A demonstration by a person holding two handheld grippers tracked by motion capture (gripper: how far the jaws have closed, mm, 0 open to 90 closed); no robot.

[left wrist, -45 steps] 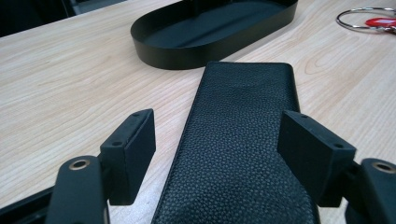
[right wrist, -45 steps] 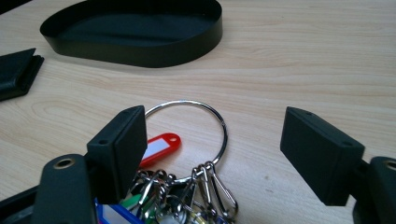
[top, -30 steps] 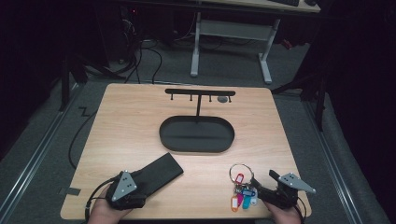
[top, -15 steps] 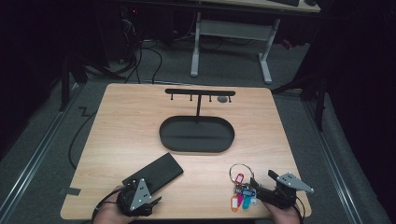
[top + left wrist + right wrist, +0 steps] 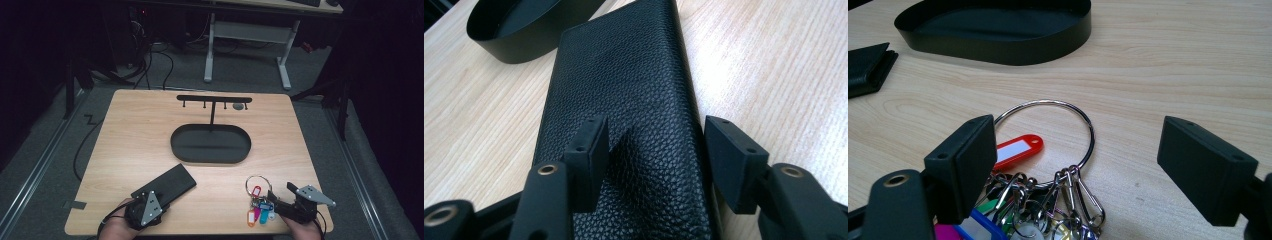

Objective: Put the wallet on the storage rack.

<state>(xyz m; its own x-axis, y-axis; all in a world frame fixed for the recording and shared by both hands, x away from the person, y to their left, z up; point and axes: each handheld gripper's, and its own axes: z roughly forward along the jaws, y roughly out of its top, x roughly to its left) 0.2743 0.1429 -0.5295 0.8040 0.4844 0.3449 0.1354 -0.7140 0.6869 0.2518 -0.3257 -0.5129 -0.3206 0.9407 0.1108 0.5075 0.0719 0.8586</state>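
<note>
Desk (image 5: pixel 140 125) from the high view: your left gripper (image 5: pixel 145 212) sits at the wallet's (image 5: pixel 165 186) near end, your right gripper (image 5: pixel 292 205) beside the key bunch (image 5: pixel 257 207); the oval tray (image 5: pixel 210 145) and hook stand (image 5: pixel 214 100) lie beyond, with open wood between.

Left gripper view: jaws parted, one over the wallet (image 5: pixel 624 100), one past its edge. Lower them to straddle that edge squarely.

Right gripper view: jaws wide, holding nothing, flanking the key ring (image 5: pixel 1048 140). Close on the ring, not the tags.

Overhead forward-down view; two low close views sharing the black tray (image 5: pixel 210 144).
</note>
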